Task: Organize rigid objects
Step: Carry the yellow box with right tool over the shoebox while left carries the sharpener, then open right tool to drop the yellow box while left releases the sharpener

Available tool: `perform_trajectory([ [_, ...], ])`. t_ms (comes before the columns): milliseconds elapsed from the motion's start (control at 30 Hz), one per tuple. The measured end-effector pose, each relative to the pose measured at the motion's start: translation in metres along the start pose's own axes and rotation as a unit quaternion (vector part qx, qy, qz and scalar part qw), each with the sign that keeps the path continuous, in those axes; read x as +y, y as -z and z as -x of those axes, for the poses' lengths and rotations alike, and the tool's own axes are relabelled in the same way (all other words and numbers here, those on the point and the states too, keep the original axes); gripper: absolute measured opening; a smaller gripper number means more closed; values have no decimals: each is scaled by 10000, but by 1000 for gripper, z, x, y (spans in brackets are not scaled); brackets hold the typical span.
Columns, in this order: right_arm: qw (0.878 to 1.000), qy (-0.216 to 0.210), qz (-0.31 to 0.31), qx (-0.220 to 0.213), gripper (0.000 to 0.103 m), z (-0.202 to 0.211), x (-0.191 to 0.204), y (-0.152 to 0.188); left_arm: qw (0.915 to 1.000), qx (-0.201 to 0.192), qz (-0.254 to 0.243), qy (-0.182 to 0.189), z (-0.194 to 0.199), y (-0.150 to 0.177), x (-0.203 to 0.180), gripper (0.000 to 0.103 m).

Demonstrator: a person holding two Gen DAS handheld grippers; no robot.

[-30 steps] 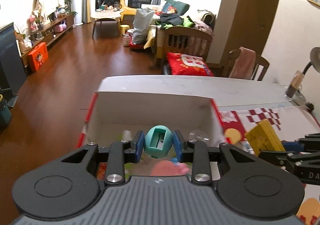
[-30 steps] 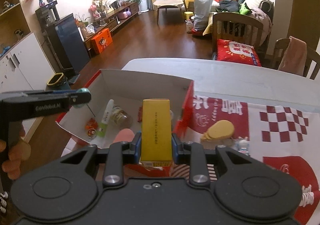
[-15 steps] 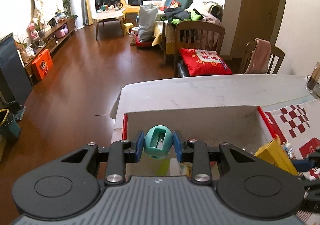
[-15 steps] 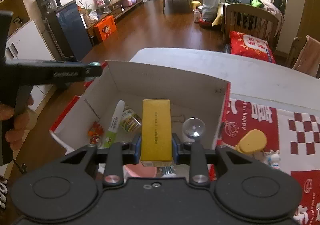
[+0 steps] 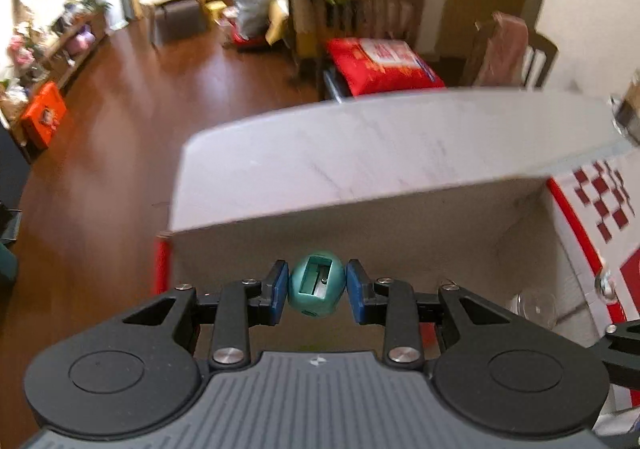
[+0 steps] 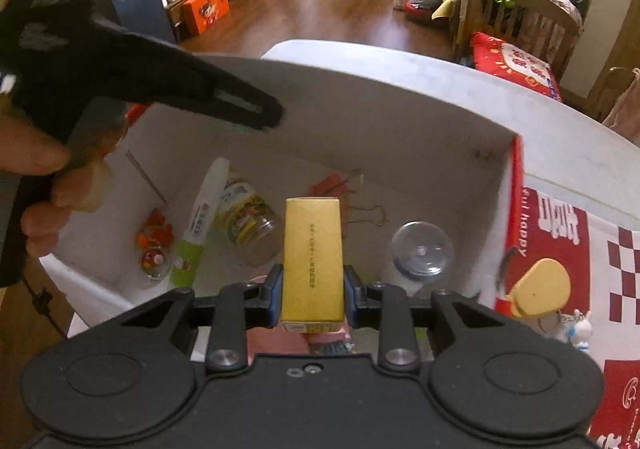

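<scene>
My left gripper is shut on a teal egg-shaped pencil sharpener and holds it over the left part of an open white box with red edges. My right gripper is shut on a yellow rectangular box, held above the same white box. In the right wrist view the left gripper's dark body reaches over the box from the left. Inside lie a glue tube, a small glass jar, a clear dome, binder clips and small orange pieces.
The box stands on a white table near its left edge, with wooden floor beyond. A red and white patterned cloth lies right of the box, with a yellow tag and a small rabbit figure on it. Chairs stand behind the table.
Both grippers have moved further over the box while keeping hold of their objects. The left gripper has swung in closer to the right one, over the box's left side.
</scene>
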State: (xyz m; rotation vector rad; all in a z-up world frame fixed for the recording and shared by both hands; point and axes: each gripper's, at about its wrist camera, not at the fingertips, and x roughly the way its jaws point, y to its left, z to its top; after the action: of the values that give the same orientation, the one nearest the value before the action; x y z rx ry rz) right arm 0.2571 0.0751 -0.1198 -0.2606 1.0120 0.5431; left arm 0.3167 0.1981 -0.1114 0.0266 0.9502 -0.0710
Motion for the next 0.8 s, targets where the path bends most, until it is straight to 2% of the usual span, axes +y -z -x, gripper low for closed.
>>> perform_trajectory([
  [133, 10000, 25, 6, 62, 28, -6, 3, 1, 9994, 285, -191, 12, -17, 1, -9, 31],
  [567, 9996, 107, -29, 240, 28, -17, 2, -5, 9940, 1090, -111, 37, -49, 4, -7, 31],
  [800, 9994, 120, -64, 330, 32, -15, 3, -7, 9932, 1158, 40, 51, -47, 6, -4, 31],
])
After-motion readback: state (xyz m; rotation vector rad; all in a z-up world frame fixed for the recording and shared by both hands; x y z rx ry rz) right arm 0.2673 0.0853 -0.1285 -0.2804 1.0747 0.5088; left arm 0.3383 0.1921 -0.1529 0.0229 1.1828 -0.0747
